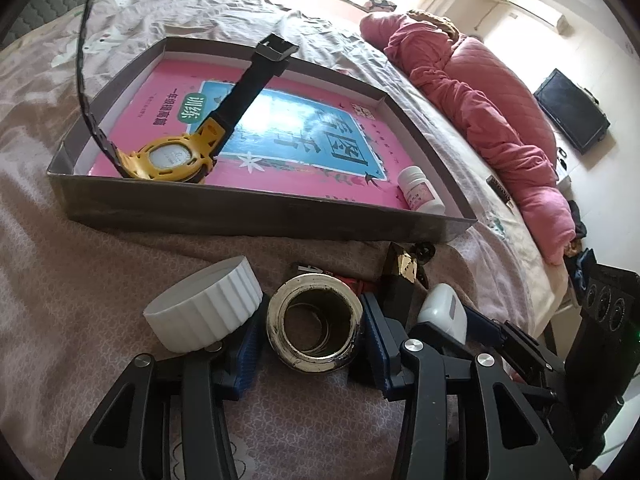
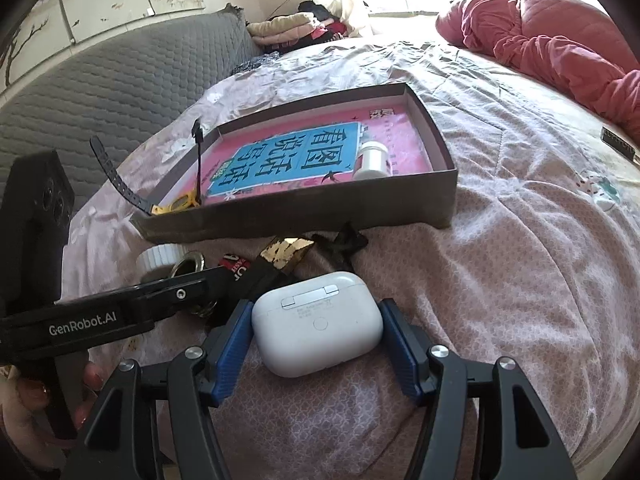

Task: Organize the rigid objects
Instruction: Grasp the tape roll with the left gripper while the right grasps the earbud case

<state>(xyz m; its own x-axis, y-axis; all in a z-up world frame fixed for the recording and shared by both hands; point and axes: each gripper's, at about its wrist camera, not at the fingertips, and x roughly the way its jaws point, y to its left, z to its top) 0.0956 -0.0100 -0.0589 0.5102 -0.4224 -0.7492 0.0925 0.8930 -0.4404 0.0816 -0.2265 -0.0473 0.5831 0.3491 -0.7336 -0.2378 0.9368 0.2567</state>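
Metal ring point(image 1: 314, 322) between left fingers point(image 1: 246, 344), earbud case point(image 2: 318, 322) between right fingers point(image 2: 236, 336)

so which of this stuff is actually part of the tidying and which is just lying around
Part of the job:
- metal ring between the left gripper fingers
- earbud case between the right gripper fingers
- white cap
- box tray holding the yellow watch, pill bottle, pink book

Just lying about:
- pink quilt
- folded clothes

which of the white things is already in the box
The small white pill bottle, lying on its side on the pink book. The ribbed white lid and white earbud case sit on the bedspread outside the box.
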